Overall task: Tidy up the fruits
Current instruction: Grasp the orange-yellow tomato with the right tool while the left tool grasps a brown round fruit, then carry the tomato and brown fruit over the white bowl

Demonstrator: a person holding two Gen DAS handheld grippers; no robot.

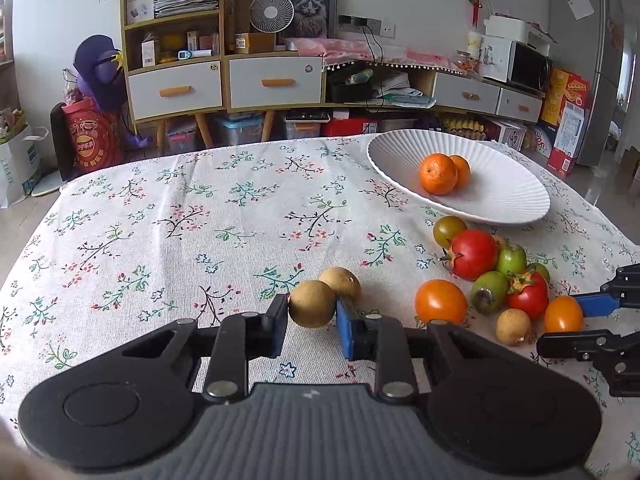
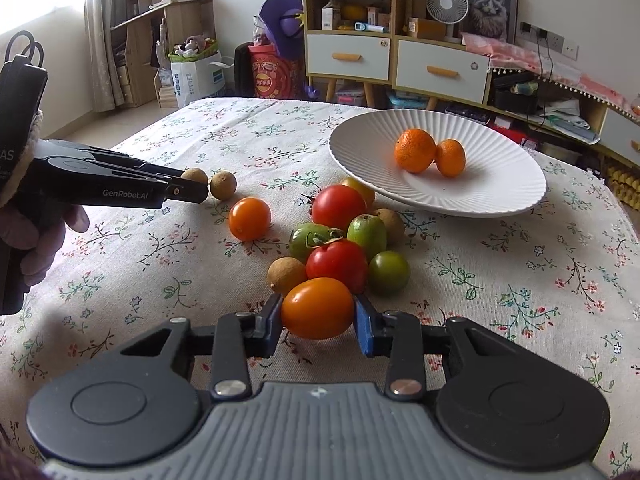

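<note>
Tablecloth (image 1: 160,240) lies bare left of longan (image 1: 312,304).

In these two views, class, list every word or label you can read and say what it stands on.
"GenRobot.AI": side of the left claw, right wrist view.
"AS": cut-off letters on the black handle above it.
Red bag, white bag, boxes: print too small or blurred to read.

White lettering reading "GenRobot.AI" stands on the side of the black left gripper (image 2: 202,191) seen from the right wrist camera, while the print on the red bag (image 2: 267,78), the white shopping bag (image 2: 196,80) and the cartons (image 1: 566,120) is too blurred to read.
</note>
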